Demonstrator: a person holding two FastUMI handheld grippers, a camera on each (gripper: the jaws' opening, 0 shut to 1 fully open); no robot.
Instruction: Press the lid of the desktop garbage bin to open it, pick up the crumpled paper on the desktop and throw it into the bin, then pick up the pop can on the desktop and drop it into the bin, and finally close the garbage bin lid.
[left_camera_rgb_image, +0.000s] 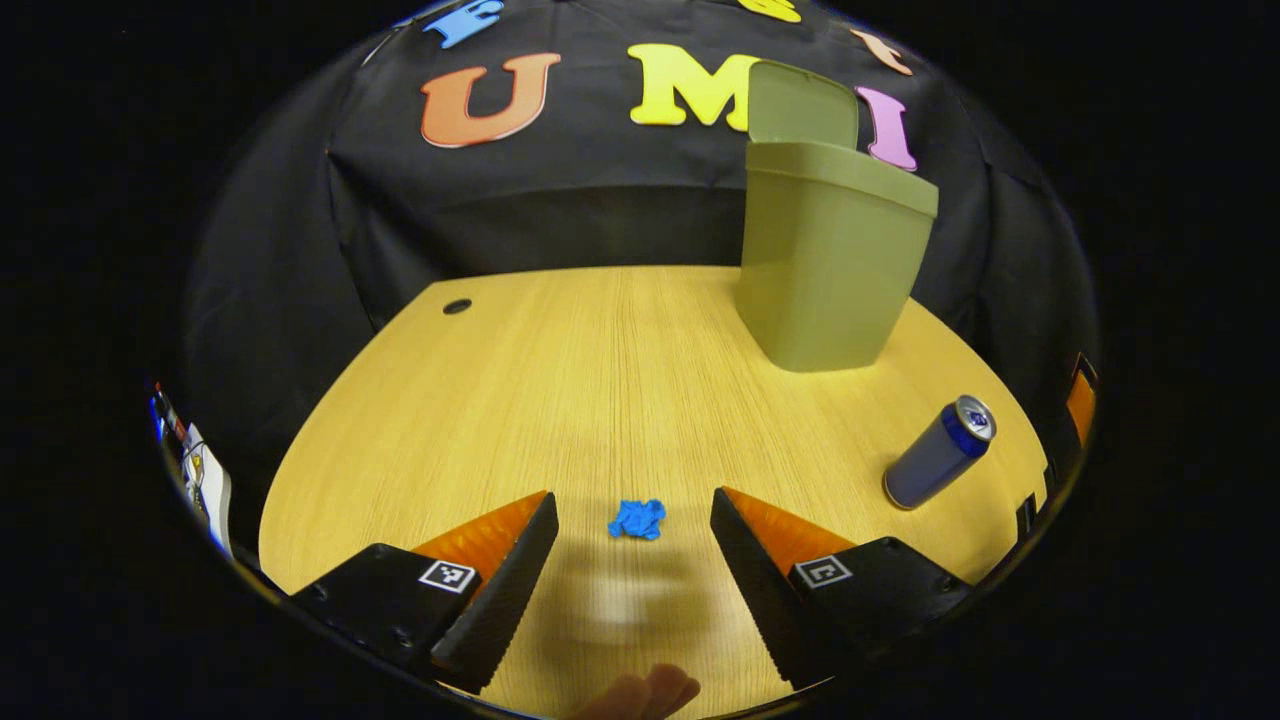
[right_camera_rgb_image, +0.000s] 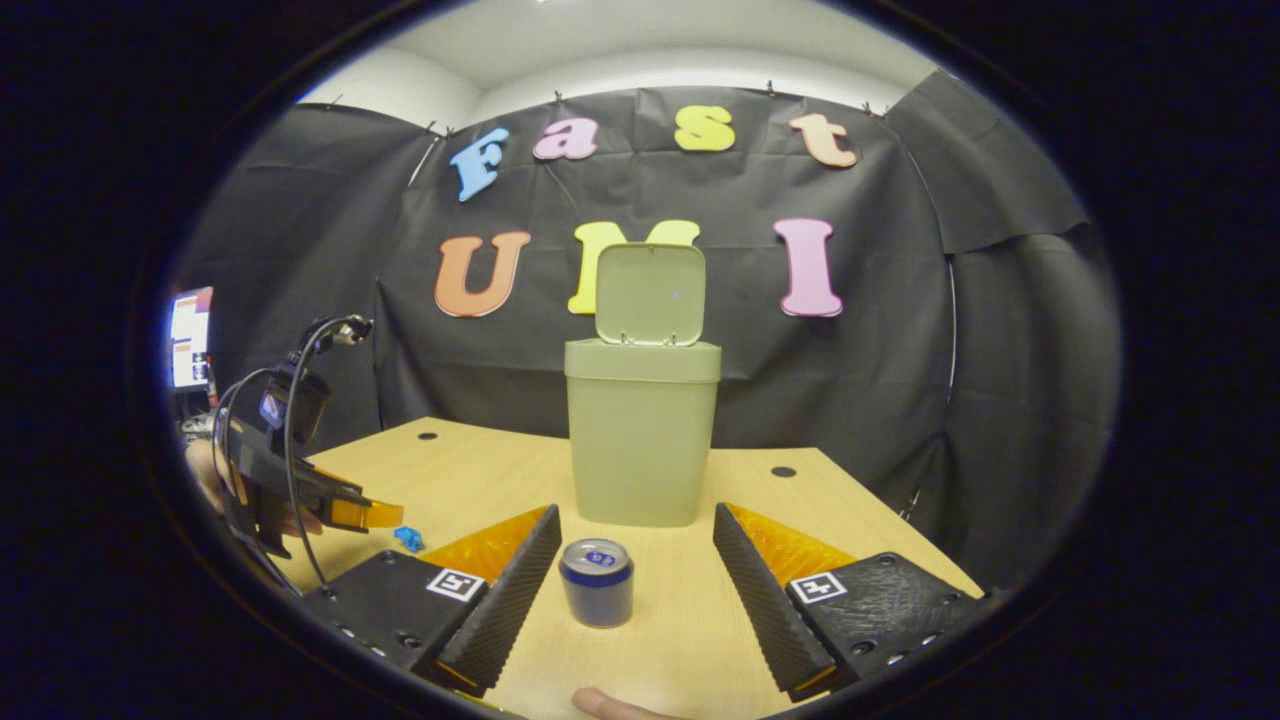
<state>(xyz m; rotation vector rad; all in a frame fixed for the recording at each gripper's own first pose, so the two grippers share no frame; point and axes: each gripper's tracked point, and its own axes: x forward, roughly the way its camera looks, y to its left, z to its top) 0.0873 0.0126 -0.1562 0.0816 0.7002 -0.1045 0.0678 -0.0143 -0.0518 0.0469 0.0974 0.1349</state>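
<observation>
A: Which way does the pop can (left_camera_rgb_image: 938, 453) point?
B: In the left gripper view it looks tipped, its long axis slanting up toward the right and its top end facing the far right edge of the desk (left_camera_rgb_image: 560, 400). In the right gripper view the pop can (right_camera_rgb_image: 596, 581) shows its top and looks upright, so I cannot tell which.

A: How many of each thing?
B: One can, one crumpled paper (left_camera_rgb_image: 637, 519), one garbage bin (left_camera_rgb_image: 830, 270). The bin stands upright at the back of the desk, its lid (left_camera_rgb_image: 802, 105) raised.

A: Where is the paper?
B: Flat on the desk, between the fingers of the left gripper (left_camera_rgb_image: 634, 530) and just ahead of them, touching neither.

A: And the tools?
B: Both have their fingers spread apart and hold nothing. The right gripper (right_camera_rgb_image: 635, 560) has the can between its fingertips, apart from both, with the bin behind it.
</observation>
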